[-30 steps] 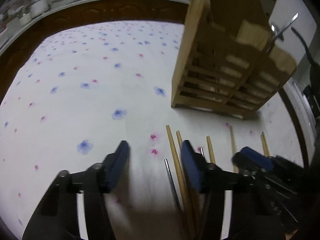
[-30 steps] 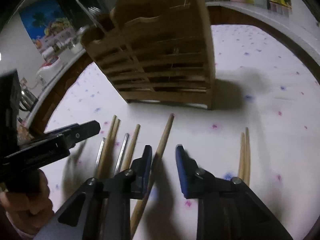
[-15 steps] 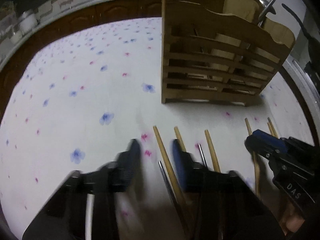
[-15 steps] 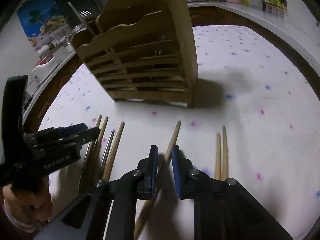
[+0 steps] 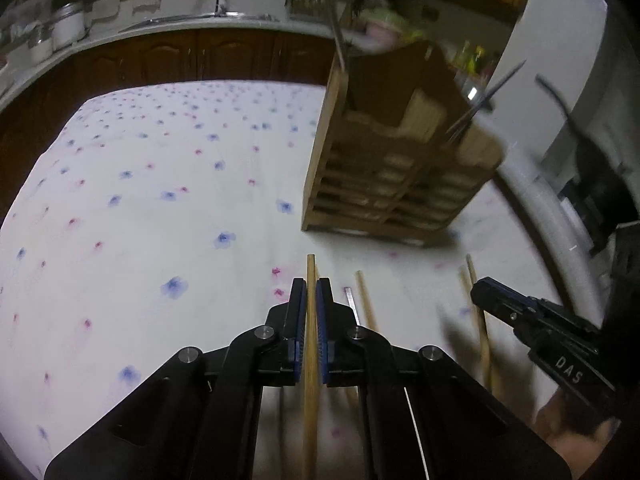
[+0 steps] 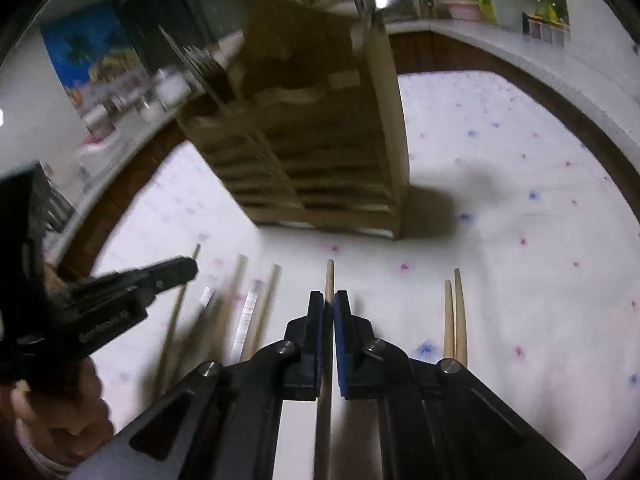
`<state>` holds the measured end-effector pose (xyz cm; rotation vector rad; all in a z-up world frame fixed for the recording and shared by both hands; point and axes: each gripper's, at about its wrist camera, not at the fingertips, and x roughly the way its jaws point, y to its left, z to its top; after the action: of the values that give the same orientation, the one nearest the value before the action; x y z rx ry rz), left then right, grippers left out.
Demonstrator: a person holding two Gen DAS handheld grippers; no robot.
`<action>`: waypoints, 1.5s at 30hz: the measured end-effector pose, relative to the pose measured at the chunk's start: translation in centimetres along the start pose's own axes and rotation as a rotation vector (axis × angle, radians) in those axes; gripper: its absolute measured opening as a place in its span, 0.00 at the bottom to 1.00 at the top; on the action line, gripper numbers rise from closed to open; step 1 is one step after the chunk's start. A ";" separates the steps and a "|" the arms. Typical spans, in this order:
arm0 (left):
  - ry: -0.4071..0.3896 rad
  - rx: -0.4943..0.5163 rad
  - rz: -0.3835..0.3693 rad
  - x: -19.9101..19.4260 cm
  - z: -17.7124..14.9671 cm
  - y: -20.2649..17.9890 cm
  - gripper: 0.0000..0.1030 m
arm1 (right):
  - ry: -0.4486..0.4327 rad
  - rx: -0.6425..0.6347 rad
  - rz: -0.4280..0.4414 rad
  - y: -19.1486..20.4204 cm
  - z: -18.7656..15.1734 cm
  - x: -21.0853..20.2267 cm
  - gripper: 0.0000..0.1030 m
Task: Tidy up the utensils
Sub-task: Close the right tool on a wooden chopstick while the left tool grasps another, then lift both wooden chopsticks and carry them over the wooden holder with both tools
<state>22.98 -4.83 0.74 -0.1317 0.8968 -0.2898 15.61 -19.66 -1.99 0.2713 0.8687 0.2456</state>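
My left gripper (image 5: 311, 292) is shut on a wooden chopstick (image 5: 311, 268) whose tip sticks out past the pads. My right gripper (image 6: 328, 304) is shut on another wooden chopstick (image 6: 329, 276). More wooden chopsticks (image 6: 456, 316) and metal chopsticks (image 6: 247, 312) lie on the floral tablecloth (image 5: 140, 200). A slatted wooden utensil holder (image 5: 400, 168) stands behind them, with metal utensils sticking out of its top; it also shows in the right wrist view (image 6: 320, 152). The right gripper shows at the right of the left wrist view (image 5: 532, 328).
A kitchen counter (image 5: 160, 24) with jars and a sink runs behind the table. Dark wooden cabinets (image 5: 160, 60) sit below it. A counter with cups and a bowl (image 6: 500, 12) lies at the far right.
Both grippers closed, each on a wooden chopstick. The left gripper shifted right onto its chopstick, and the holder looks more tilted in both views.
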 end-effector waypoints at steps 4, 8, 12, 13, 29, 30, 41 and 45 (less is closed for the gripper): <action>-0.067 -0.021 -0.037 -4.1 -0.2 -0.1 0.04 | -0.085 -0.004 0.046 0.9 0.5 -4.4 0.05; -0.126 -0.032 -0.070 -7.4 0.0 0.5 0.04 | -0.166 -0.010 0.081 1.7 1.3 -8.2 0.05; -0.179 -0.025 -0.087 -10.0 0.6 0.5 0.04 | -0.243 -0.021 0.098 2.2 2.3 -11.3 0.05; -0.192 -0.021 -0.087 -10.6 0.7 0.4 0.04 | -0.259 -0.022 0.101 2.4 2.6 -11.9 0.05; -0.337 0.008 -0.097 -14.7 3.4 -0.6 0.04 | -0.368 -0.042 0.097 2.8 5.1 -15.0 0.05; -0.343 0.009 -0.097 -14.8 3.6 -0.7 0.04 | -0.376 -0.045 0.095 2.8 5.3 -15.2 0.05; -0.448 0.034 -0.097 -16.1 7.8 -1.8 0.04 | -0.461 -0.046 0.081 2.4 8.1 -16.6 0.05; -0.506 0.040 -0.084 -16.4 10.8 -2.2 0.04 | -0.519 -0.045 0.052 2.0 10.3 -17.3 0.05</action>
<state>21.39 -2.07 20.20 -0.1959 0.3843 -0.3332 12.62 -24.73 17.40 0.2983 0.3429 0.2286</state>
